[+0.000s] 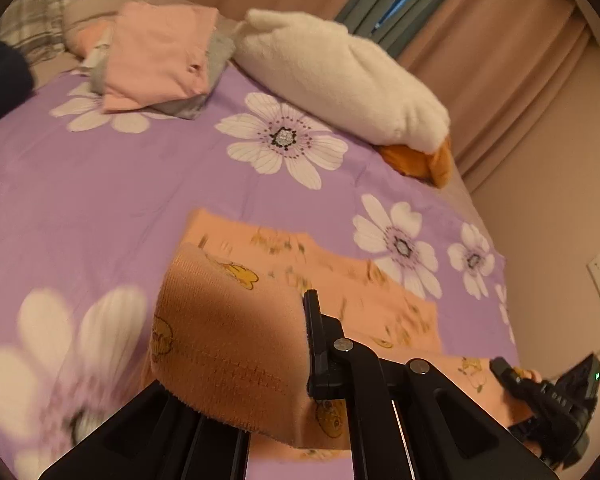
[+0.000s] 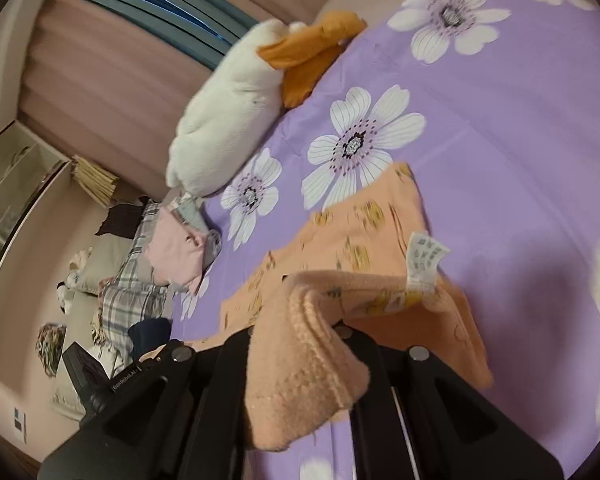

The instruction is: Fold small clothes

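Observation:
An orange garment with yellow cartoon prints (image 1: 320,276) lies on the purple flowered bed cover (image 1: 100,200). My left gripper (image 1: 260,344) is shut on its ribbed hem, which is lifted and drapes over the fingers. My right gripper (image 2: 300,332) is shut on another fleecy edge of the same garment (image 2: 360,236), lifted, with a white care label (image 2: 424,260) hanging beside it. The right gripper also shows in the left wrist view (image 1: 540,396) at the lower right. The left gripper also shows in the right wrist view (image 2: 100,376) at the lower left.
A stack of folded pink and grey clothes (image 1: 160,60) sits at the far side of the bed. A white plush duck with orange feet (image 1: 340,80) lies along the bed's edge by the curtains. Plaid pillows (image 2: 128,280) lie beyond the stack.

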`<state>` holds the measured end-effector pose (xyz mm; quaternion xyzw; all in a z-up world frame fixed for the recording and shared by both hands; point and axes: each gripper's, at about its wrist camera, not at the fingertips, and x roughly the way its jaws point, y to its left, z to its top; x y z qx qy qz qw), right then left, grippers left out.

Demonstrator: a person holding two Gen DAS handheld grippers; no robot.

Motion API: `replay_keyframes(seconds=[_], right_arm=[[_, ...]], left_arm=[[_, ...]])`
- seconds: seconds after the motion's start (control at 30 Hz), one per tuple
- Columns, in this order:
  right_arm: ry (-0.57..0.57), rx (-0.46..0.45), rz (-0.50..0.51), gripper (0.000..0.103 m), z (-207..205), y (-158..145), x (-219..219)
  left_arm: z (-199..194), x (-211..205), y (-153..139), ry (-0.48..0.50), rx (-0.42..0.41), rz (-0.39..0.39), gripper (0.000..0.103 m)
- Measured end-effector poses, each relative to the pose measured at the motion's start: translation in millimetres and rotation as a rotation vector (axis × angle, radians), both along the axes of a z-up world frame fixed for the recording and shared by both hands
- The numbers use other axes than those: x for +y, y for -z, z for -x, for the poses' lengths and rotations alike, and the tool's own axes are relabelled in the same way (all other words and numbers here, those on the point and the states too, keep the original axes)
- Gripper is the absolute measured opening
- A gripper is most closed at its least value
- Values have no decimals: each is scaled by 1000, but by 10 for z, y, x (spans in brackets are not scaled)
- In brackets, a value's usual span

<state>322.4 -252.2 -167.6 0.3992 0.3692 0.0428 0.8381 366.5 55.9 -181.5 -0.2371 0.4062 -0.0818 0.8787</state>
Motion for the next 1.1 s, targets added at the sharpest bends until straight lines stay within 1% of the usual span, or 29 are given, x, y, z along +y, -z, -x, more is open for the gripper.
replay_keyframes(seconds=[0.1,0.13,0.2,0.23,0.27,0.3,0.33,0.4,0.47,0.5,0.53,0.57,0.6,0.63,0.67,0.73,0.77,0.8,0.83,0.87,0.93,1.03,1.1], right_arm=[[7,80,49,5,-451,224,-73],[4,110,50,5,-564,332,-91],[12,192,49,6,-793,593,-150],[21,254,65,1,-895,776,-172],[18,299,76,0,-941,915,-184],[10,275,37,0,-964,1019,-220],[13,239,8,0,-941,1038,-263],[-1,238,-54,0,-915,1067,-346],[1,256,-136,1,-879,1072,-446],[4,269,-185,3,-850,1067,-500],[-1,281,-211,5,-826,1044,-547],[-4,291,-210,10,-787,991,-581],[-4,291,-185,15,-733,899,-625],[10,284,-140,25,-663,789,-681],[31,277,-104,26,-625,701,-680],[62,256,-26,28,-461,468,-757],[65,251,-3,28,-438,408,-777],[68,247,27,28,-373,320,-797],[70,246,55,25,-309,243,-804],[65,243,73,20,-287,204,-807],[24,221,93,12,-246,120,-715],[-61,199,138,10,-144,72,-431],[-131,239,163,10,-153,190,-182]], left_arm=[[-369,-30,216,-3,57,-24,4],[-540,-35,360,-20,103,-42,4],[-727,-1,648,-52,189,-58,4],[-810,21,847,-57,247,-51,4],[-843,81,1021,-59,255,1,8],[-816,145,1047,-75,208,52,8],[-776,235,1089,-72,202,123,8],[-740,354,1110,-40,221,203,8],[-748,453,1093,-8,280,264,8],[-745,503,1070,2,321,288,8],[-725,573,1024,4,366,316,13],[-677,634,946,0,390,333,21],[-624,694,863,-7,384,328,33],[-529,754,729,-32,354,278,38],[-449,804,561,-72,314,175,38],[-277,875,292,-121,227,-17,38],[-219,897,231,-123,209,-58,38],[-157,907,197,-119,206,-77,38],[-66,906,186,-96,222,-69,37],[-10,872,196,-72,233,-55,34],[82,728,229,-18,247,-49,32],[152,301,358,105,246,-84,31],[115,59,482,164,270,-104,31]])
